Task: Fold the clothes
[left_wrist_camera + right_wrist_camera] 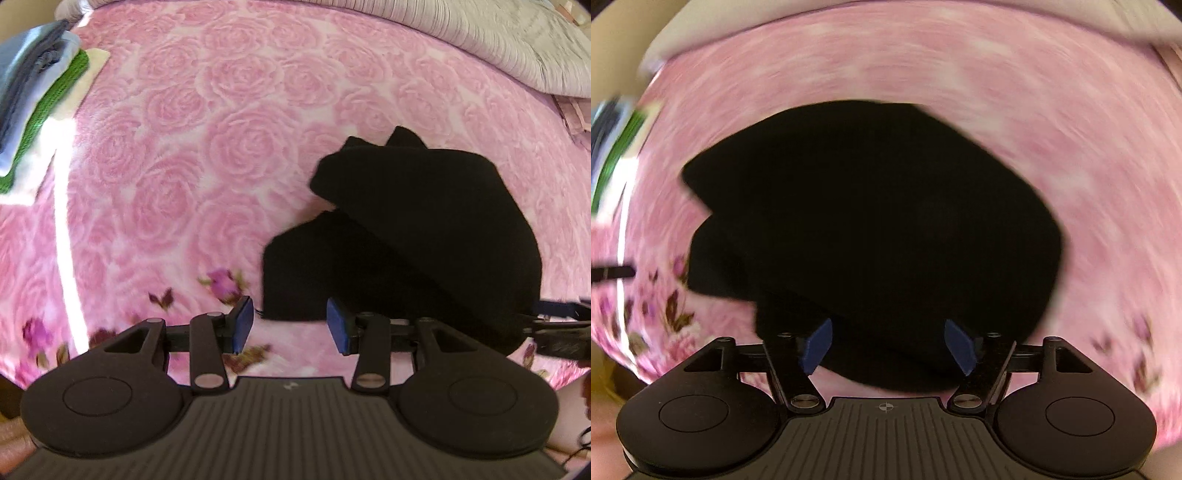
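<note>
On pink rose blanket (229,122) lies black garment (424,236) — partly folded, still lumpy, more folds left, I think. Left tongs (290,325) wide apart, empty, near its edge. Right tongs (888,345) apart too, above it. Folded pile (40,92) far left — some clothes done. Grey pillow (524,40) behind.

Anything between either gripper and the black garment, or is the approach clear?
Nothing visible blocks either. The left gripper is open just short of the black garment edge; the right gripper is open right over it. Only pink blanket around.
</note>
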A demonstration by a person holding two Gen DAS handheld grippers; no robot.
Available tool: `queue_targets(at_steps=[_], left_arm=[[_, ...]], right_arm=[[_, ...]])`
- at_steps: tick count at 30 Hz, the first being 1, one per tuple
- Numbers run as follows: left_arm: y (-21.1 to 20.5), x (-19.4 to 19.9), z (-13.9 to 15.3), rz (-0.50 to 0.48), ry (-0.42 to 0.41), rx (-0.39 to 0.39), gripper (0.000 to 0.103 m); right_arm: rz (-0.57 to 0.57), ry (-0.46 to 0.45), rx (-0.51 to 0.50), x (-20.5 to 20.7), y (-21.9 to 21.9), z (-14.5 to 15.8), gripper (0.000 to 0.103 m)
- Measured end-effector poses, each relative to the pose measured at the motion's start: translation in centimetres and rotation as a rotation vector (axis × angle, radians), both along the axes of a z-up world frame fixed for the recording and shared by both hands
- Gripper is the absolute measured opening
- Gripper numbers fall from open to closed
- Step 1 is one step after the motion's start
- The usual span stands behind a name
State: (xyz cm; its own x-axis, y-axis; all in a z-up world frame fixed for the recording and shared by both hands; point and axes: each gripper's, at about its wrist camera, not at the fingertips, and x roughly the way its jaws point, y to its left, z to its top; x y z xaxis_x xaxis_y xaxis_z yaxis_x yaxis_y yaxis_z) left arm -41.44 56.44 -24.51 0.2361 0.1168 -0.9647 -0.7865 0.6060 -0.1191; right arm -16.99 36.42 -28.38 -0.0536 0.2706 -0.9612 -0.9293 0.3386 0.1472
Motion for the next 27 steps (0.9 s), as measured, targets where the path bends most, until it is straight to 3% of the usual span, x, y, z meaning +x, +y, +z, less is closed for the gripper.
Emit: queue_targets(at_steps=[2, 7, 8, 9, 11, 13, 17, 21, 24, 27], left_arm=[[1.0, -0.5, -0.9, -0.012, 0.0, -0.001, 0.039], [1.5, -0.1, -2.1, -0.031, -0.023, -0.017, 0.039], [1.4, 0.1, -2.2, -0.038, -0.028, -0.019, 0.038], [1.3, 0.4, -2.3, -0.045, -0.033, -0.022, 0.038], [1.1, 0.8, -2.5, -0.058, -0.043, -0.027, 0.037], [1.0, 1.3, -2.7, -0.071, -0.053, -0.031, 0.035], [0.6, 2.2, -3.1, -0.098, -0.073, -0.041, 0.034], [-1.1, 3.6, -3.4, -0.132, -0.096, -0.053, 0.035], [-3.1, 4.9, -3.8, -0.153, -0.089, -0.071, 0.035], [-4.6, 5.8, -4.2, -0.158, -0.074, -0.083, 0.035]], right_arm=[[0.093, -0.088, 0.025, -3.2, 1.8, -1.2, 0.073], [0.299, -0.414, 0.063, -8.7, 4.0, -4.9, 0.069], [0.306, -0.433, 0.09, -8.7, 3.7, -5.2, 0.035], [0.278, -0.41, 0.114, -8.2, 3.3, -5.0, 0.019], [0.22, -0.387, 0.151, -7.2, 2.2, -4.4, 0.011], [0.167, -0.448, 0.167, -6.2, 0.9, -3.2, 0.009], [-0.063, -0.58, 0.15, -0.7, -2.5, 0.0, 0.008], [-0.259, -0.593, -0.026, 6.1, -7.0, -0.5, 0.01], [-0.4, -0.438, -0.19, 10.5, -11.2, -2.6, 0.013], [-0.498, -0.336, -0.19, 11.6, -15.0, -1.4, 0.022]])
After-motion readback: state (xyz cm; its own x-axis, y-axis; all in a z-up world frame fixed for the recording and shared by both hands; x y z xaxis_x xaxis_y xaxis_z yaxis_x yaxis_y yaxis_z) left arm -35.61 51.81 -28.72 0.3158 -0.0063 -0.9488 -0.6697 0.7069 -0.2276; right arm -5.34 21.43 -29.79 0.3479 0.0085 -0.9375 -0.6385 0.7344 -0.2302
